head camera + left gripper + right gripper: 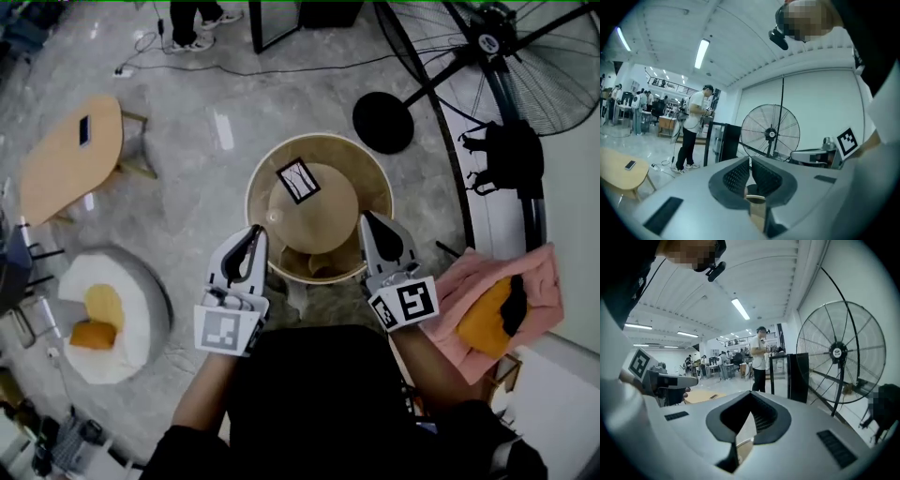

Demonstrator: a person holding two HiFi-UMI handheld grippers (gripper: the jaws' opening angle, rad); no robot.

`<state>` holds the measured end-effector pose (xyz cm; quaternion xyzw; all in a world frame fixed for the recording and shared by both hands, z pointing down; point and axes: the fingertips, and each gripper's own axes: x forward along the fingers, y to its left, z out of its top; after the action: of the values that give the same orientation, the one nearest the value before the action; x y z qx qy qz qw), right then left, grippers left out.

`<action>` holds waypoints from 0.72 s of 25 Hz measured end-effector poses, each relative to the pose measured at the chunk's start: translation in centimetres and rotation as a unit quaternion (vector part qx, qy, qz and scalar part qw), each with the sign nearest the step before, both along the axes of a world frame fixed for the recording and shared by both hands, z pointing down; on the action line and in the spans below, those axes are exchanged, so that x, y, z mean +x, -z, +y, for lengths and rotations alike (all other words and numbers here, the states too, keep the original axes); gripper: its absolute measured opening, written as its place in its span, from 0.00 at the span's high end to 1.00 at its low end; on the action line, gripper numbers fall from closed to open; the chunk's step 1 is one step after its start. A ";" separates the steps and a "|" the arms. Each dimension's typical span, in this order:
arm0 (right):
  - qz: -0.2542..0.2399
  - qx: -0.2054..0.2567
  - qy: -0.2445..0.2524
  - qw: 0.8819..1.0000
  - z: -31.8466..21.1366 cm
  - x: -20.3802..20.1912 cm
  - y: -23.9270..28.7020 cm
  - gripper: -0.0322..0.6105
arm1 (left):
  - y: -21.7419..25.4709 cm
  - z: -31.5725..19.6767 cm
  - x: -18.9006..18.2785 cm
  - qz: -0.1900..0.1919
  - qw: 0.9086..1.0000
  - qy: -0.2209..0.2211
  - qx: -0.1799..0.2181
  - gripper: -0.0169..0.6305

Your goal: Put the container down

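Observation:
A round tan container [319, 142] hangs over the floor between my two grippers in the head view. Inside it lies a tan dome bearing a black-framed square tag [298, 180]. My left gripper [251, 236] is at the container's left rim. In the left gripper view its jaws [751, 165] stand nearly together, shut on the tan rim [756, 199]. My right gripper [371, 227] sits at the right rim. In the right gripper view its jaws [751, 400] meet at the tip, with the tan rim [743, 447] pinched lower down.
A large standing fan [506, 56] with a black round base [382, 122] is ahead on the right. A pink cloth with an orange thing [497, 305] lies at right. At left are a white round cushion [131, 281] and an oval wooden table [66, 159]. A person [693, 126] stands beyond.

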<state>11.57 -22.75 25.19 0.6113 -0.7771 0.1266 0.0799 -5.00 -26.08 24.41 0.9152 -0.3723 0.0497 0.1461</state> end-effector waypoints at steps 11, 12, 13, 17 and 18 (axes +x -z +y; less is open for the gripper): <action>0.041 0.035 -0.076 0.996 0.2 0.0 7.2 0.92 | 6.3 -2.3 -0.7 0.023 0.997 -0.043 0.061 0.93; 0.047 0.035 -0.081 0.995 0.7 0.2 7.7 0.92 | 7.1 -2.0 -0.5 0.024 0.997 -0.046 0.062 0.93; 0.052 0.036 -0.087 0.994 1.4 0.4 8.5 0.92 | 7.9 -1.6 -0.6 0.026 0.996 -0.048 0.064 0.93; 0.056 0.042 -0.104 0.992 4.3 -0.4 12.6 0.92 | 12.0 0.9 -1.7 0.021 0.996 -0.058 0.070 0.93; 0.056 0.043 -0.106 0.992 4.7 -0.6 13.4 0.92 | 12.6 1.3 -1.9 0.021 0.996 -0.060 0.070 0.93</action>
<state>10.93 -18.05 11.83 0.6994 -0.7068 0.0661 0.0826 -6.88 -24.75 11.77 0.9446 -0.3163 0.0126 0.0863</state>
